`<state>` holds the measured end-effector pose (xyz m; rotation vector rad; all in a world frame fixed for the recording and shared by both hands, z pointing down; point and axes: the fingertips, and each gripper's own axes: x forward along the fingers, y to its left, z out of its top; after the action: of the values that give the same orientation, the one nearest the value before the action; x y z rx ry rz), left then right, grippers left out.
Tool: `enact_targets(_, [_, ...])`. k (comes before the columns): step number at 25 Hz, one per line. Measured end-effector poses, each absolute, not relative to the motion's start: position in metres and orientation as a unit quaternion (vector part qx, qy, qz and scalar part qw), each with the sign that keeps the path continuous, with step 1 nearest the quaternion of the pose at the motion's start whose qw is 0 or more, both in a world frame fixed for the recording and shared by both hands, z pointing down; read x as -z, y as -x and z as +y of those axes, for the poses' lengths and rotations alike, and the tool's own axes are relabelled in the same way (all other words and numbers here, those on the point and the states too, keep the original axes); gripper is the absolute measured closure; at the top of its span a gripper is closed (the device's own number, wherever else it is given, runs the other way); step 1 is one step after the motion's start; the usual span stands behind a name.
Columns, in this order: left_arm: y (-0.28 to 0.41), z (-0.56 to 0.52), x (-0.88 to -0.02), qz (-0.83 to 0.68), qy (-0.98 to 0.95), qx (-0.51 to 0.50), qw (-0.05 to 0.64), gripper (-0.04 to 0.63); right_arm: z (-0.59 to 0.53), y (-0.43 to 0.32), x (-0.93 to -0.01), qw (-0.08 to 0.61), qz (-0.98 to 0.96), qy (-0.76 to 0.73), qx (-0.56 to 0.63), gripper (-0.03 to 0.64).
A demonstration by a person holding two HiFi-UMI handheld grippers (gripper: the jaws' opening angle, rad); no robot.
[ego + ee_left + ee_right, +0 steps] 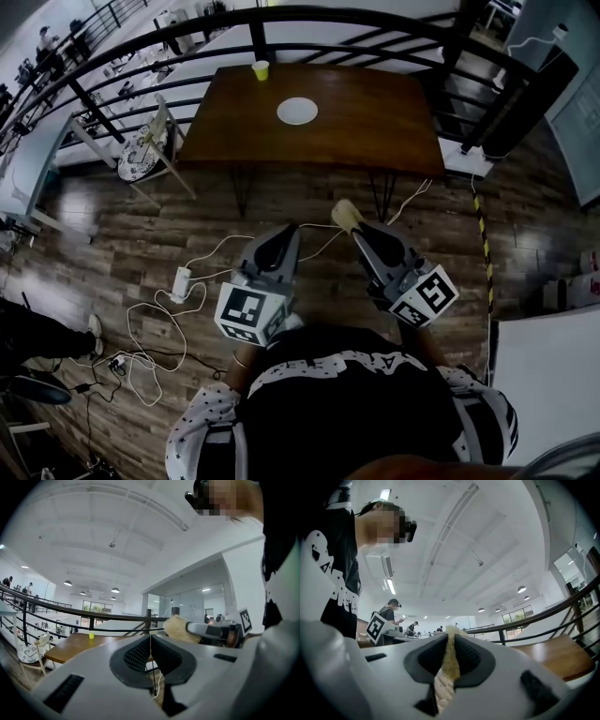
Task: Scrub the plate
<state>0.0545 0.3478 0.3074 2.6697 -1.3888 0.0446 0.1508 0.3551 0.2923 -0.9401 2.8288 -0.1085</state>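
My right gripper point(451, 644) clamps a tan fibrous scrub pad point(449, 660); left gripper point(150, 645) clenched empty; round white plate point(297, 111) only in head view

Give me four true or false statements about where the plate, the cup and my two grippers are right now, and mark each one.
1. The right gripper is shut on a beige scrubber. True.
2. The left gripper holds the plate. False: its jaws are together on nothing, and the white plate lies on the table.
3. The yellow cup stands on the table beyond the plate. True.
4. The scrubber touches the plate. False: both grippers are over the floor, short of the table.
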Motion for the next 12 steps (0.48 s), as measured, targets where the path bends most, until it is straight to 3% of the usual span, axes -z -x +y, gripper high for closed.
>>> enact_targets(12, [-0.011,0.317,-0.313,-0.449,-0.891,-0.013,0.065,0.581,0.328,-0.106,-0.297,0.072,0.942,0.326,0.031,0.568])
